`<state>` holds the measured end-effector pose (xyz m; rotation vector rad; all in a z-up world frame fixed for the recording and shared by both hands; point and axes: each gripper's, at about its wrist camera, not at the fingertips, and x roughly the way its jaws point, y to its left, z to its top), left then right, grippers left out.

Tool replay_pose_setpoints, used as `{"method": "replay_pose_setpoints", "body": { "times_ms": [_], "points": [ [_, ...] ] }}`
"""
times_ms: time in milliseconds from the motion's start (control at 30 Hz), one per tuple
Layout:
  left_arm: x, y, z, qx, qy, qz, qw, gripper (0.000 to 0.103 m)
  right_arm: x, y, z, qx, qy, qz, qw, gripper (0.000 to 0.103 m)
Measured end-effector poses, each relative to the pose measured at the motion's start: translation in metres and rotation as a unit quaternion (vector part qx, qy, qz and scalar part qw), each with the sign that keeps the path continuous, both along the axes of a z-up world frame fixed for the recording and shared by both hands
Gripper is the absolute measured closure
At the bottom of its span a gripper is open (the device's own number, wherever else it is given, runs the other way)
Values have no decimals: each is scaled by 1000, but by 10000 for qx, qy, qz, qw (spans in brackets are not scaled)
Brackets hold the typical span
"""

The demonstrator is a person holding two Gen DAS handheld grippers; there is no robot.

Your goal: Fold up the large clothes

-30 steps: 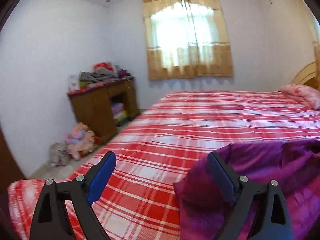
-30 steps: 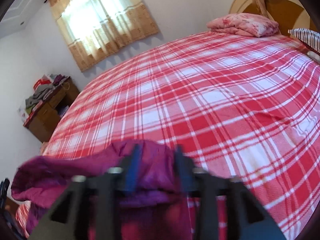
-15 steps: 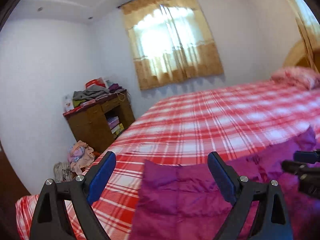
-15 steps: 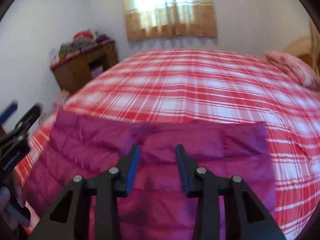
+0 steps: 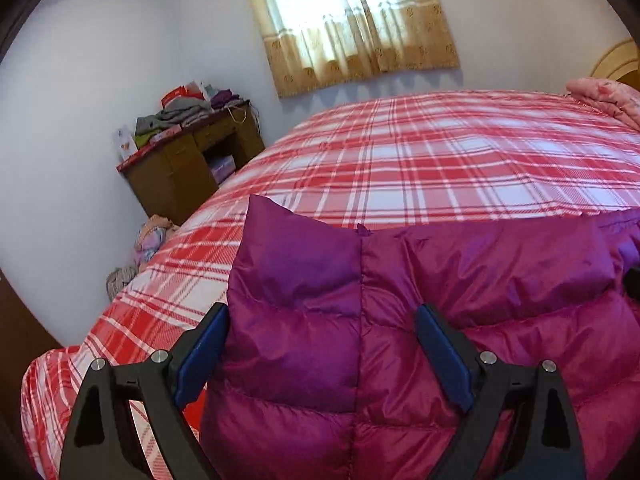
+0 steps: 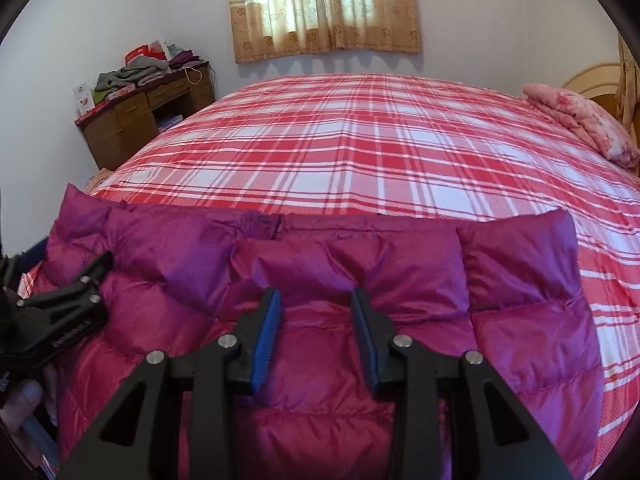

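Jacket point(image 6: 320, 360) beneath right hand-held gripper point(image 6: 316, 308).

The right gripper point(image 6: 316, 304) hangs over a purple quilted jacket point(image 6: 400, 272) spread on the red plaid bed point(image 6: 360, 152), jaws narrowed with a puffed fold between them. The left gripper point(image 6: 76, 280) lies to its left on the jacket; a pink pillow point(image 6: 580, 120) far right.
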<state>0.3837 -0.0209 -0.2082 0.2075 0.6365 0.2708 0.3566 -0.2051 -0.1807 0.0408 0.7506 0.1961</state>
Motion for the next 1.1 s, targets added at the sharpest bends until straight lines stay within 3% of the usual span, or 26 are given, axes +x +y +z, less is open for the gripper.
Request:
{"method": "replay_pose_setpoints", "body": {
  "times_ms": [400, 1100],
  "points": [
    [13, 11, -15, -305, 348, 227, 9987, 8, 10, 4, -11, 99, 97, 133, 9998, 63],
    [19, 4, -21, 17, 527, 313, 9981, 7, 22, 7, -24, 51, 452, 200, 9988, 63]
  ]
}}
